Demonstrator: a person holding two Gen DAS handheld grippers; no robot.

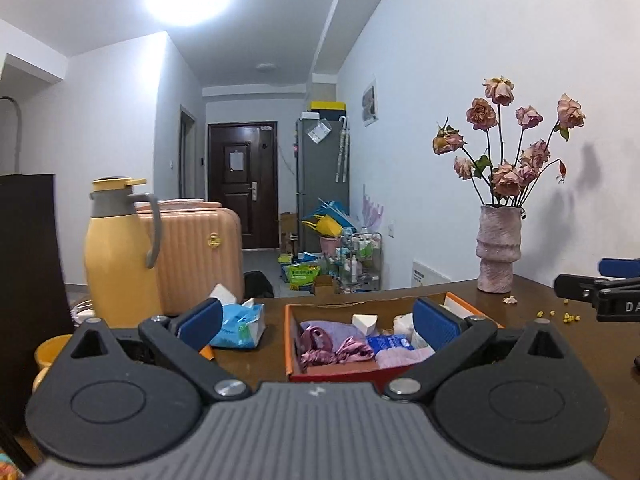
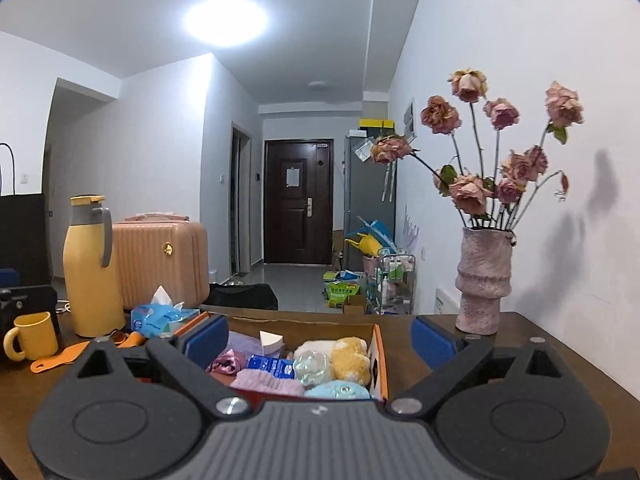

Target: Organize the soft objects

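Note:
An orange cardboard box (image 1: 289, 344) stands on the brown table, also in the right wrist view (image 2: 380, 360). It holds soft items: a purple towel (image 1: 332, 327), a pink satin scrunchie (image 1: 352, 350), a blue pack (image 1: 390, 345), a yellow plush (image 2: 350, 358), a light blue plush (image 2: 338, 390) and a pink cloth (image 2: 266, 383). My left gripper (image 1: 316, 322) is open and empty, just in front of the box. My right gripper (image 2: 320, 338) is open and empty, held above the box's near side.
A blue tissue pack (image 1: 240, 326) lies left of the box. A yellow thermos (image 1: 118, 256), a yellow mug (image 2: 32, 336) and orange leather pieces (image 2: 60, 356) are at the left. A pink vase with dried roses (image 2: 482, 280) stands at the right by the wall.

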